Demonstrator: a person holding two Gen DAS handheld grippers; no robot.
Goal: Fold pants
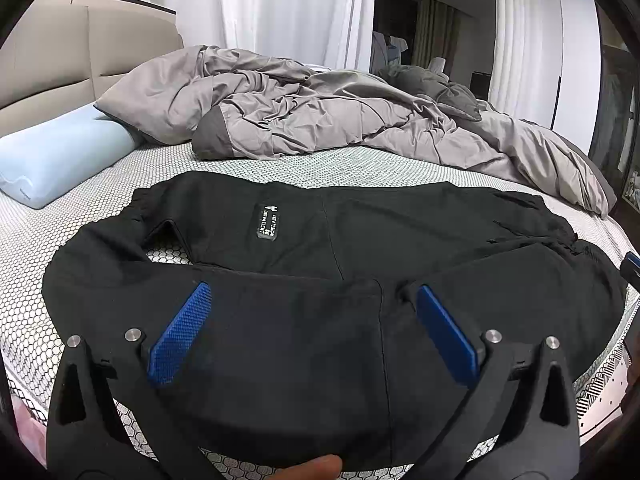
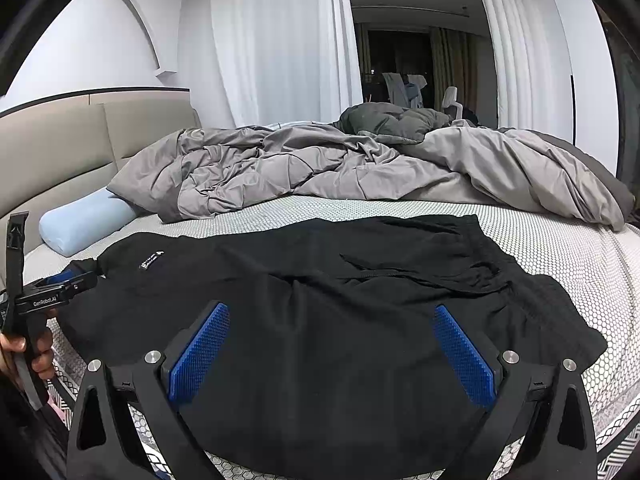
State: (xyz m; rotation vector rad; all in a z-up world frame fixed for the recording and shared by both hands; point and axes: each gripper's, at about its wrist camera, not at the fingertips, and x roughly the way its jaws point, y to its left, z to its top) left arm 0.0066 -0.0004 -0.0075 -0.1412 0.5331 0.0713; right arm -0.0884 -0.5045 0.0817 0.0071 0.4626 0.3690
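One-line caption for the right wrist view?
Open right gripper poised over black pants spread on the bed, left gripper alongside.

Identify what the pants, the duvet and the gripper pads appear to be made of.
Pants: matte black woven fabric, probably cotton or synthetic; soft creases, stitched seams.
Duvet: smooth grey cloth, padded; faint sheen, puffy crumples.
Pads: blue rubber or plastic, likely; fine knurled texture.
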